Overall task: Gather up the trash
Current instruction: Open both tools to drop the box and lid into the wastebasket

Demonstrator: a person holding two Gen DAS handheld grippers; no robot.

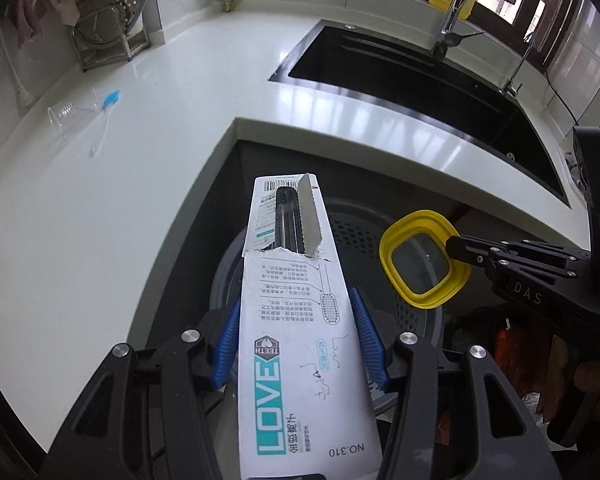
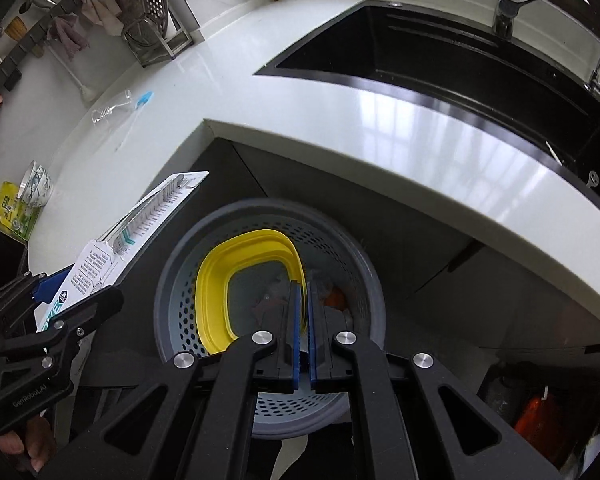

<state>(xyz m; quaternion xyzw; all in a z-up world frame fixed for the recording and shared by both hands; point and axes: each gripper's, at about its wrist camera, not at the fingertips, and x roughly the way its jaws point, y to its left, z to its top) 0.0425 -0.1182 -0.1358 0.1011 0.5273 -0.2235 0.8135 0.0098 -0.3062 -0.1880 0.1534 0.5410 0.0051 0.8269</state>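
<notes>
I'm pinching the toothbrush card (image 1: 296, 320) between left gripper (image 1: 296, 340) pads; right gripper (image 2: 304, 312) fingers are clamping the yellow lid (image 2: 244, 276) rim, lid at 10 o'clock, over the bin (image 2: 364, 276).

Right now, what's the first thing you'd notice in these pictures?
The bright yellow lid jumps out: the right gripper pinches its rim right above the grey holey trash bin below the counter. Next is the torn white toothbrush package saying LOVE, clamped in the left gripper beside the bin. Behind them, the white counter wraps around a black sink.
</notes>
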